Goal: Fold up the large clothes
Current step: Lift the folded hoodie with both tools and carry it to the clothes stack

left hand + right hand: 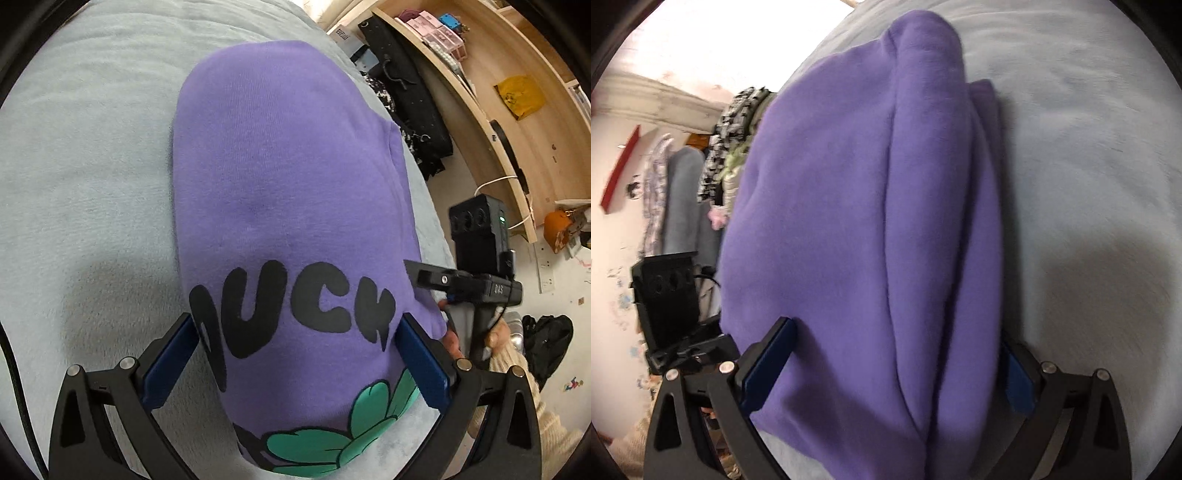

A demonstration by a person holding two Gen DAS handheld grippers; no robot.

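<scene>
Sweatshirt [288, 192], purple, folded, flat on pale blanket [85, 155], straight ahead of left gripper [297, 345]. Left jaws wide, blue pads [170, 363] flanking near end of sweatshirt at black lettering [295, 302]; green print [332, 439] just below, between fingers. Cannot tell whether pads touch cloth. Right gripper [899, 367] likewise spread wide around sweatshirt [857, 229], thick folds running away ahead, blanket [1089, 147] off to its right. Seen from left wrist, right gripper [458, 280] beside sweatshirt edge, held by hand [495, 338] in cream sleeve [546, 424]. Wooden shelves [524, 122] far right of left gripper.
</scene>
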